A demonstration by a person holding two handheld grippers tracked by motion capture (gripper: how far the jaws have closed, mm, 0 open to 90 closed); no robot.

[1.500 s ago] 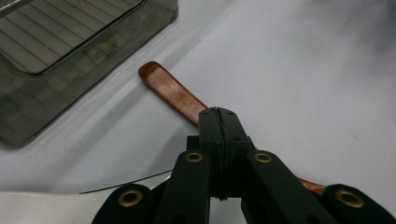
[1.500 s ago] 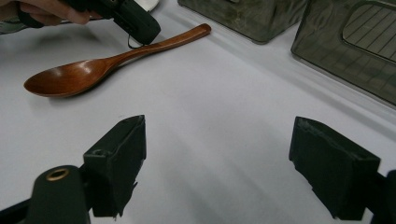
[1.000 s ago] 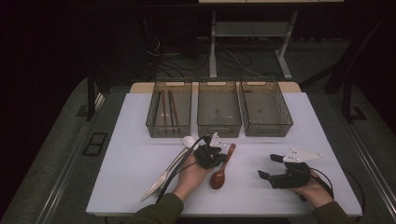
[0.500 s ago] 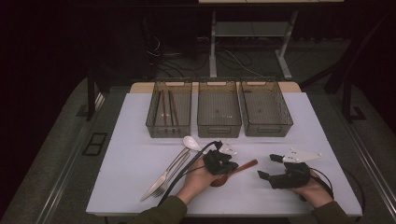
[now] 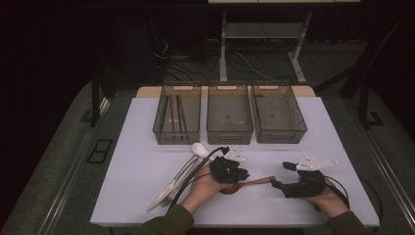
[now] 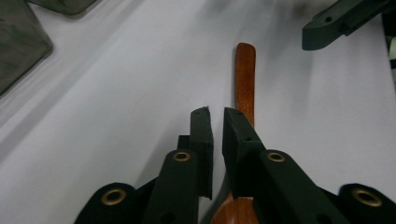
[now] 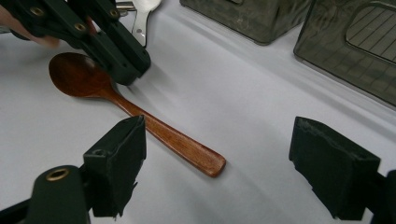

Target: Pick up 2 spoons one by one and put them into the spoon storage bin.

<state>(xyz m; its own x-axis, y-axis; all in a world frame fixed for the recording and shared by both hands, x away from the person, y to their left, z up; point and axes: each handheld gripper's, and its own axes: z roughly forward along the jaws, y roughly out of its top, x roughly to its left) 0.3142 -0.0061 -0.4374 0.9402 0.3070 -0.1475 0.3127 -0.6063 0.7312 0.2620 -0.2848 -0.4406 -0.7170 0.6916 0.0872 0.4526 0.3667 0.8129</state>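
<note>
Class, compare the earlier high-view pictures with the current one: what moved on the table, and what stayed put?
The wooden spoon swung round: it lay near upright, and its handle now points sideways toward the right gripper. The left gripper shifted right with it; its jaws have just been opening slightly, and they stand narrowly apart over the spoon's neck, nothing between them. The right gripper, open, the three bins and the metal cutlery stayed as they were.

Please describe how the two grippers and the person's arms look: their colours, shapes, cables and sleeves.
Both the left gripper and the right gripper are black, with two blocky jaws and brass-coloured rivets. A black cable trails from the left one. A pale three-cornered plate tops the right one. The sleeves are olive green.
</note>
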